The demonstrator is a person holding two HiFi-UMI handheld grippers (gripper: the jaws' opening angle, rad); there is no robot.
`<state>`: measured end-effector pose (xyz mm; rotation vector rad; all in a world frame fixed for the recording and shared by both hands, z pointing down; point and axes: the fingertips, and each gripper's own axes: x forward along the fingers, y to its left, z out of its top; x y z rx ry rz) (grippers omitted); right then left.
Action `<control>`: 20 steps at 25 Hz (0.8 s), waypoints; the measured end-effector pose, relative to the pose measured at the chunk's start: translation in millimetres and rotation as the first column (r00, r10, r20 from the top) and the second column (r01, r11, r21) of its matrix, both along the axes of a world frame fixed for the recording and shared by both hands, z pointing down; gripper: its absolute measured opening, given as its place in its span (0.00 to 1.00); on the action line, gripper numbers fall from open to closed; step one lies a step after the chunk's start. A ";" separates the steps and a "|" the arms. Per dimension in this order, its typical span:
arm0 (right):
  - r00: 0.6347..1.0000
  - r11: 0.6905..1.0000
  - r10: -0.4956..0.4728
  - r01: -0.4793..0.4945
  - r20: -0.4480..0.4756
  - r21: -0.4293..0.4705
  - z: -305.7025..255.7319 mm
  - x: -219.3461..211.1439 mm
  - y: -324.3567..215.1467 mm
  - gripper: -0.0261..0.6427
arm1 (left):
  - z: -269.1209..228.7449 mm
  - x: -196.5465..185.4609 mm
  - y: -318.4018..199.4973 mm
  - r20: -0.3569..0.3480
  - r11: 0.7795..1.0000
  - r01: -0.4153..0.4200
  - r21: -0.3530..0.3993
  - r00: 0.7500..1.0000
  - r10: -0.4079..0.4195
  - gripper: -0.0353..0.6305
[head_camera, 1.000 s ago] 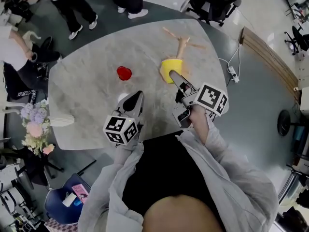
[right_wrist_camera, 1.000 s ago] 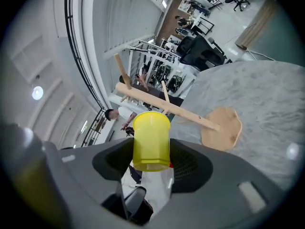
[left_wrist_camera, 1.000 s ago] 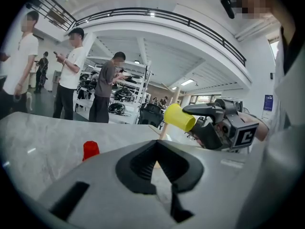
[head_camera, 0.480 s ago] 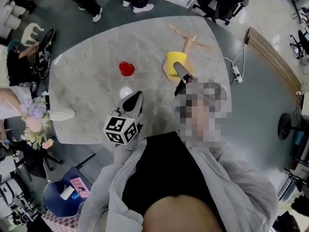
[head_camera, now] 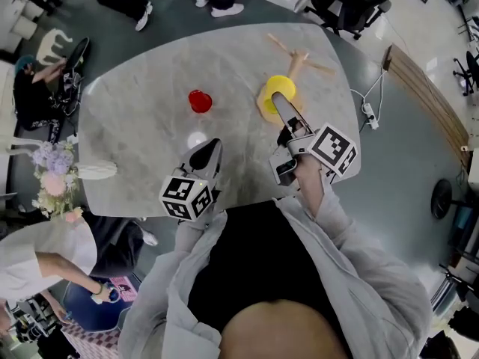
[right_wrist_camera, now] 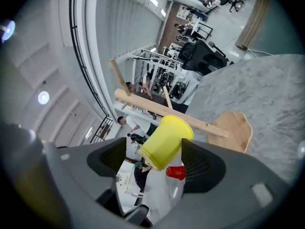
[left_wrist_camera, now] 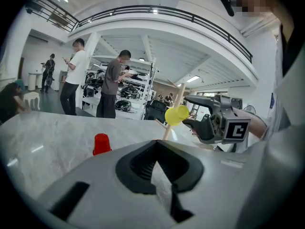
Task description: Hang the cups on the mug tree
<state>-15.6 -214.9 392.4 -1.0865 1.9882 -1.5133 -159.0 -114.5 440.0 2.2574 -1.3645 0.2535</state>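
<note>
At the left of the marble table [head_camera: 135, 133] the red cup [head_camera: 199, 101] stands upside down, well apart from the mug tree [head_camera: 299, 57] and untouched, so it is yet to be hung. Nearer the person, the left gripper [head_camera: 209, 149] hangs low over the table with its jaws drawn together and nothing between them, much as it did a second ago.

The change is on the right. A second ago the yellow cup [head_camera: 281, 86] was lower and nearer the person, at the tip of the right gripper [head_camera: 283, 109]. Now it is up against the tree's stem. The right gripper's jaws have just been opening and stand wide. The cup is between them, with the left pad clear of it and no squeeze showing on the other side. I judge that the yellow cup has been let go onto a peg, which would leave one cup hung and one to fetch.

The poor part is the hanging itself. No view shows the peg inside the cup or a handle, and the right jaw covers one edge of the cup, so it only seems to hang on its own. From the head view the gripper hides part of the tree's foot.
</note>
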 end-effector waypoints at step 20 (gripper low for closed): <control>0.882 0.912 -0.345 0.396 -0.320 0.110 19.1 -101.5 60.4 0.61 | 6.6 -57.2 19.5 -0.002 0.986 0.167 -0.007 0.986 -0.167 0.05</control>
